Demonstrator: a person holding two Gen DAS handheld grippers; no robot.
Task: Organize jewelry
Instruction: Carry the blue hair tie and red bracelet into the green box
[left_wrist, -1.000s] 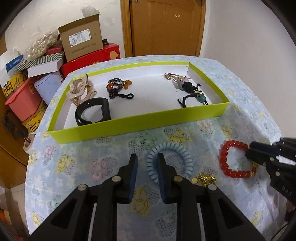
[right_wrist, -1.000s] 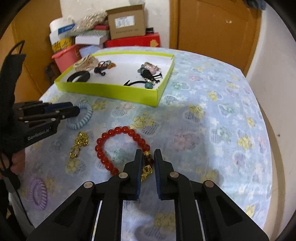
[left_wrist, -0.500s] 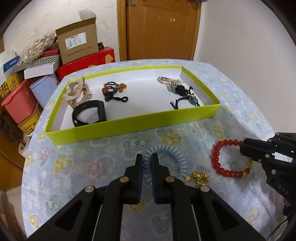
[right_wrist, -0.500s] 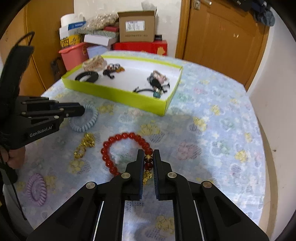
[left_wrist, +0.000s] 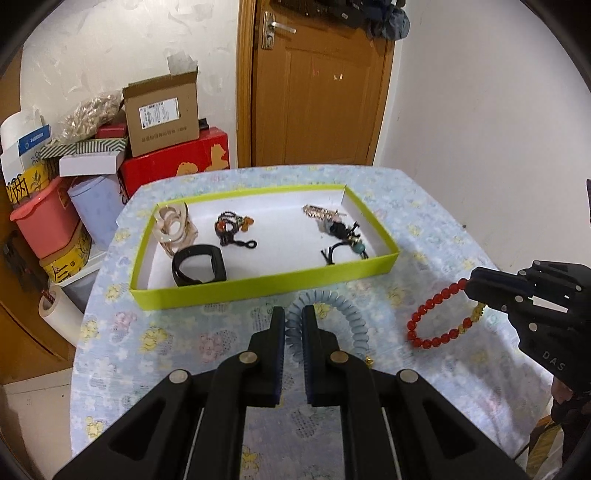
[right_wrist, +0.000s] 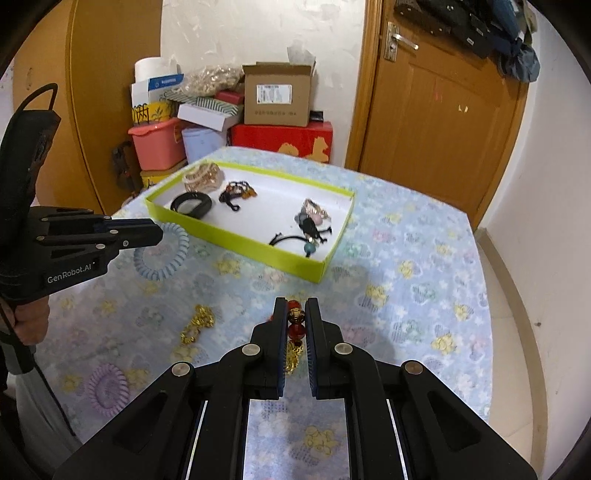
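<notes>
Both grippers lifted — tray (left_wrist: 258, 286) holds jewelry (left_wrist: 232, 227).

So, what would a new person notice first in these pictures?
Probably the lime-green tray on the flowered table, already holding several pieces. Next, the two grippers in front of it: the left gripper pinches a pale blue coil hair tie, and the right gripper pinches a red bead bracelet.

Left tongs (left_wrist: 293, 317) clamped tight, angled downward, right tongs (right_wrist: 296, 314) likewise clamped, angled downward
</notes>
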